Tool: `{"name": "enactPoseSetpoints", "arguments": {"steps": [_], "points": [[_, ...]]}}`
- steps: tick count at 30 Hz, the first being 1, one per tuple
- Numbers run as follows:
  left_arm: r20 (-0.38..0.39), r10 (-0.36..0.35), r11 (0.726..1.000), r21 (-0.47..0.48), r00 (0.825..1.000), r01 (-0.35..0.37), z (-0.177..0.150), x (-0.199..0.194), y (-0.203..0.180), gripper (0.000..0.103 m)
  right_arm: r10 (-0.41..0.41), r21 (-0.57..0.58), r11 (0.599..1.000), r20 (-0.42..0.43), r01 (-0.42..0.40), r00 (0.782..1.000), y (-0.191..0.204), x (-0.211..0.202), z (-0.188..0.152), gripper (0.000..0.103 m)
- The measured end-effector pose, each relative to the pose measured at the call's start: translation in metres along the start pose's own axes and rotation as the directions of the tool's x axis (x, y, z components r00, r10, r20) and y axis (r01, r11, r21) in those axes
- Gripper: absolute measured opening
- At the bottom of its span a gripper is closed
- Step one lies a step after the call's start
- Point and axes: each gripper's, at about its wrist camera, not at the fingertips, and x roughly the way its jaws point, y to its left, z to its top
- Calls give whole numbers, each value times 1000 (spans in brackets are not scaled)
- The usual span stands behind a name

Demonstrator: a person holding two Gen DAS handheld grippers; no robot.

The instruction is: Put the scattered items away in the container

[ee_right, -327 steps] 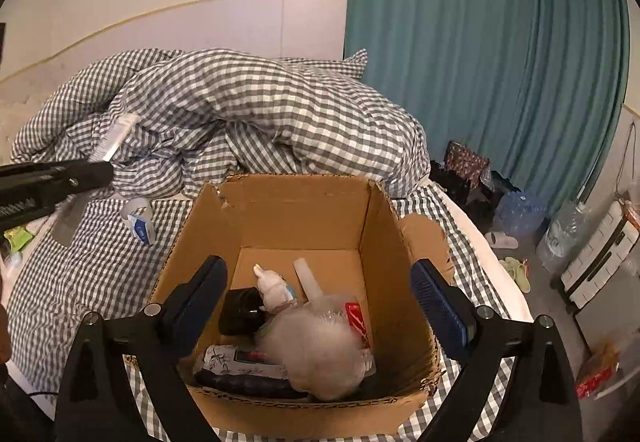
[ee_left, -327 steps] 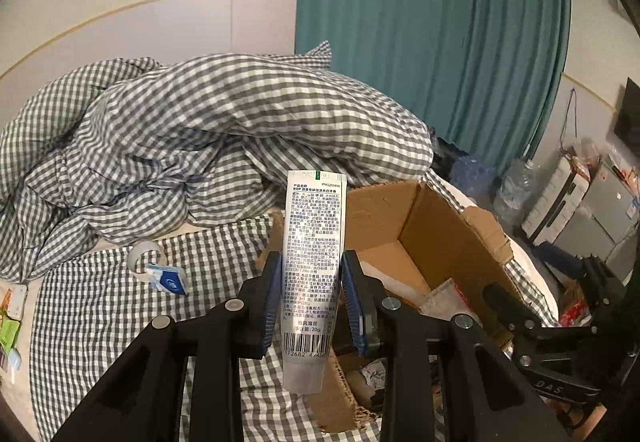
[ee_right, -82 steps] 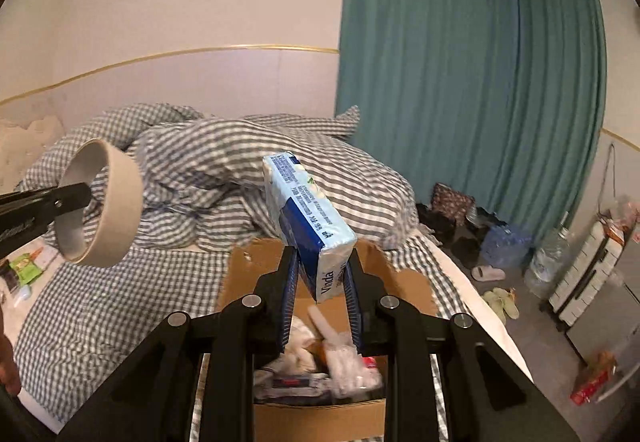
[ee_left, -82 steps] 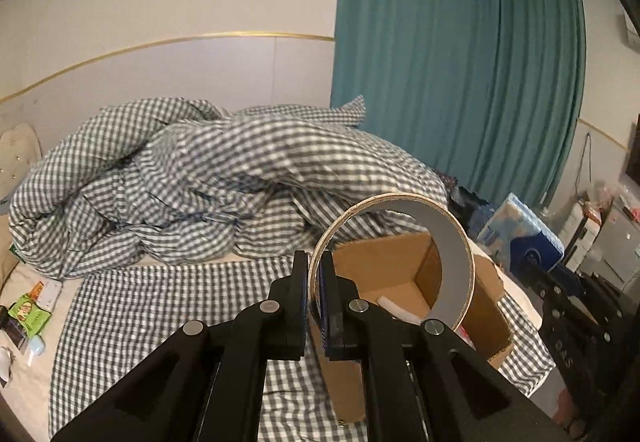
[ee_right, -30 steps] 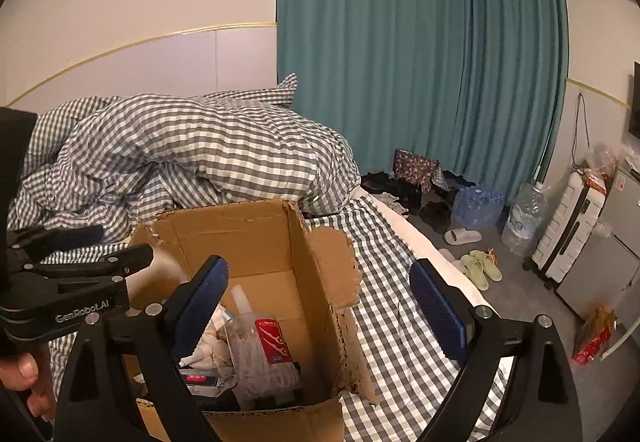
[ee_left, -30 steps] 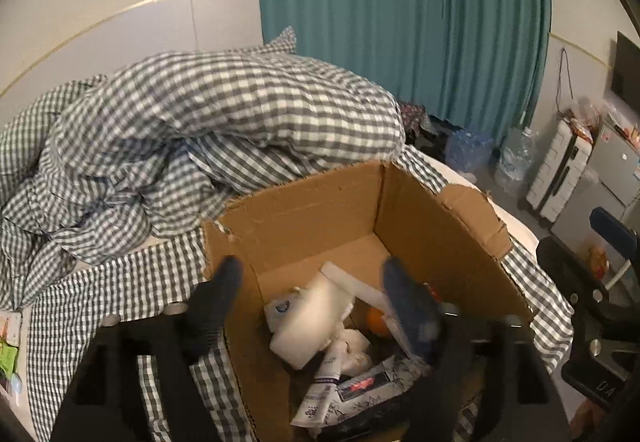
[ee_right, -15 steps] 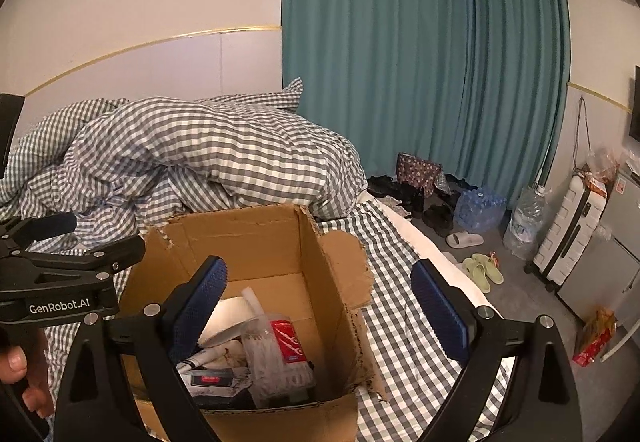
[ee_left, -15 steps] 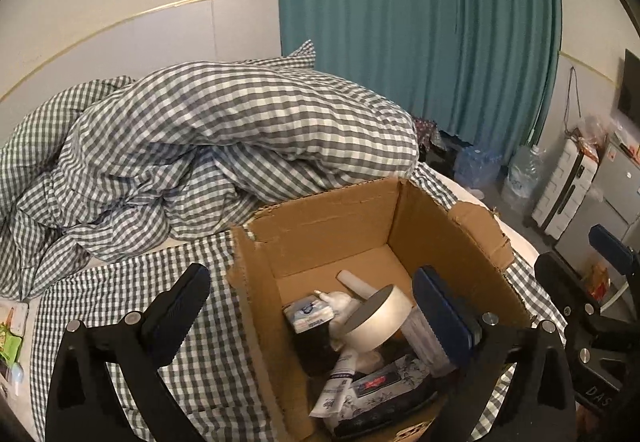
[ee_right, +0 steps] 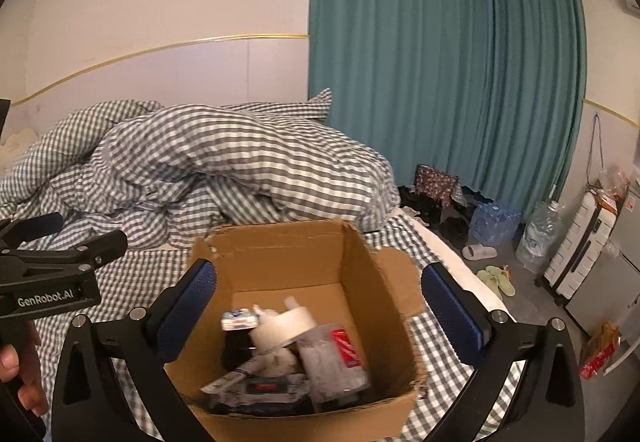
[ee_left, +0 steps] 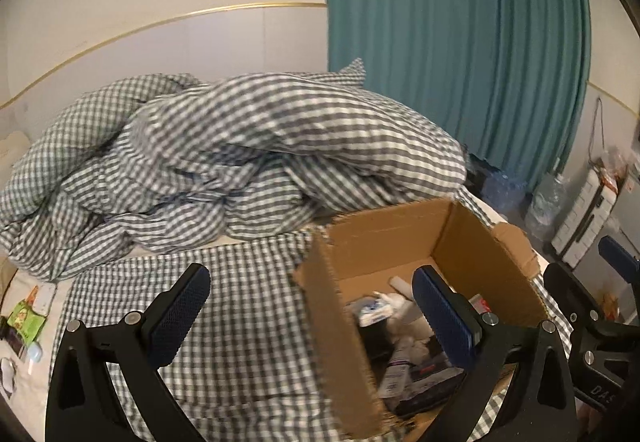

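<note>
Both grippers empty above box [ee_right: 384,326].

The cardboard box [ee_right: 352,266] sits on the bed [ee_right: 160,274], in front of the heaped duvet [ee_right: 224,170]. Inside it, the tape roll [ee_right: 286,326] lies on top of the pile, with the tissue pack [ee_right: 239,319] just to its left and a wrapped bottle [ee_right: 336,358] to its right. The curtain [ee_right: 440,82] hangs behind and to the right of the bed. Slippers [ee_right: 498,280], water bottles [ee_right: 496,228] and a suitcase [ee_right: 580,242] stand on the floor to the right. Small packets [ee_left: 24,322] lie at the bed's left edge.
</note>
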Motion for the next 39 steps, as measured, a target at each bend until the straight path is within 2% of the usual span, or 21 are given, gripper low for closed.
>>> {"name": "enactPoseSetpoints", "arguments": {"steps": [9,18,32,39], "points": [[20,78,993,-85,997,-76,-5,-27,69,103,84,-56,995,10,-83,996,62,-7,7,103],[16,148,977,-160,989,-144,-18,-52,138,103,183,-96,979,9,-182,983,120,-16,12,103],[4,242,950,-204,970,-237,-45,-96,208,103,269,-167,950,2,-265,963,196,-34,9,103],[-3,282,933,-235,960,-274,-58,-118,235,103,296,-192,937,-8,-292,955,222,-43,2,103]]}}
